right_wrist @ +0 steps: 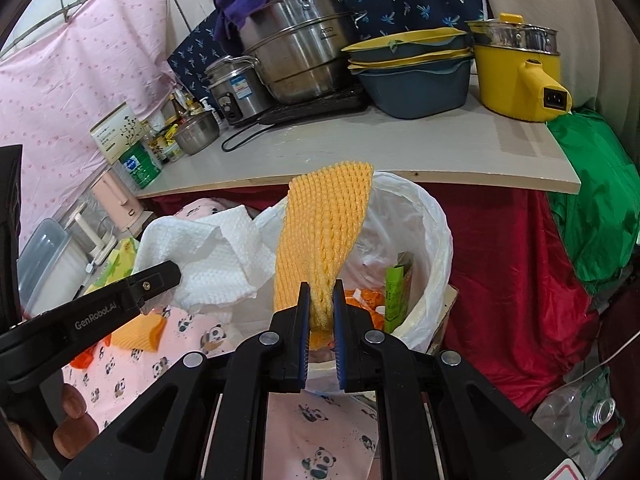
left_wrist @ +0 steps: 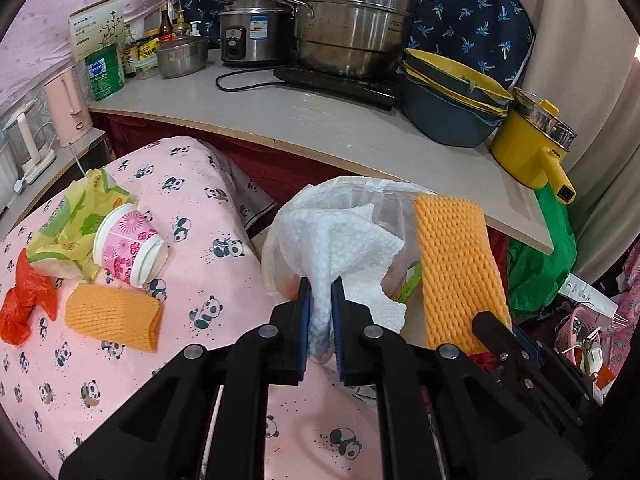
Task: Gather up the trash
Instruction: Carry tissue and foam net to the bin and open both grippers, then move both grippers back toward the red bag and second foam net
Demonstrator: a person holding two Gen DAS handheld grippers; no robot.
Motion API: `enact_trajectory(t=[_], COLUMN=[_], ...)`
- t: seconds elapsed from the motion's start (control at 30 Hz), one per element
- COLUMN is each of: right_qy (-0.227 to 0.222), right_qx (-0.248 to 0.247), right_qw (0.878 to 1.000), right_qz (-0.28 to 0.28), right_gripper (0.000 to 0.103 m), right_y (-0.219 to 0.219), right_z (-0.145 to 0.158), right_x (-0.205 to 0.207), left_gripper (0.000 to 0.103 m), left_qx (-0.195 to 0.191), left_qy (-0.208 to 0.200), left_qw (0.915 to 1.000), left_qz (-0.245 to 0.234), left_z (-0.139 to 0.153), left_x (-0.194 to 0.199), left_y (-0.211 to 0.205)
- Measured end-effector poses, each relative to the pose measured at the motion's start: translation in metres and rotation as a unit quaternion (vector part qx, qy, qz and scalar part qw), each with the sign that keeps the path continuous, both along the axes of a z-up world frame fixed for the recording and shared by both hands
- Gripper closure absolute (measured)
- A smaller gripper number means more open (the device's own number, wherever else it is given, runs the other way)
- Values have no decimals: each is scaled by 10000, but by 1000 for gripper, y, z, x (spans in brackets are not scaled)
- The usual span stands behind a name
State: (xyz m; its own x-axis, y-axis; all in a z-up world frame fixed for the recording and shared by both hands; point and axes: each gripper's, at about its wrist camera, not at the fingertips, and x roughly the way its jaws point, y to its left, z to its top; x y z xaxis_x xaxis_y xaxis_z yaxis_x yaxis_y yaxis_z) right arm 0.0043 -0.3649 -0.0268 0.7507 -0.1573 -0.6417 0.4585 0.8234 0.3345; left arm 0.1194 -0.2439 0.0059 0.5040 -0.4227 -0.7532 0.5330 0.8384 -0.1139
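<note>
My left claw [left_wrist: 320, 296] clamps crumpled white paper towel [left_wrist: 352, 240]; my right claw [right_wrist: 321, 300] clamps orange foam netting [right_wrist: 324, 224], both above the white-lined bin [right_wrist: 432, 232], frame centre. Next: release both.

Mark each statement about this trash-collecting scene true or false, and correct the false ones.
1. The left hand-held gripper grips a white paper towel. True.
2. The right hand-held gripper is open and holds nothing. False: it is shut on an orange foam net.
3. The pink paper cup stands upright. False: it lies on its side on the panda cloth.
4. The bin has a white plastic liner. True.
</note>
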Motion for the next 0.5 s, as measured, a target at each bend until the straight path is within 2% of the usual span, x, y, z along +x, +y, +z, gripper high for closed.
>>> enact_trajectory(t=[0.27, 0.3, 0.4, 0.5], right_qy=[142, 162, 179, 136], right_qx=[80, 86, 120, 109], right_qw=[9998, 9998, 9997, 9997], right_qz=[-82, -101, -144, -159], right_gripper=[91, 87, 83, 79], right_y=[-11, -12, -14, -14], right_z=[-13, -14, -16, -13], right_x=[8, 10, 13, 13], left_gripper=[90, 83, 63, 58], left_qx=[-2, 9, 33, 22], left_qy=[157, 183, 135, 88], left_qw=[9998, 9998, 9999, 9999], left_qz=[-115, -109, -8, 60], left_z=[-12, -14, -15, -13], left_x=[12, 14, 16, 17], left_y=[-19, -20, -19, -13])
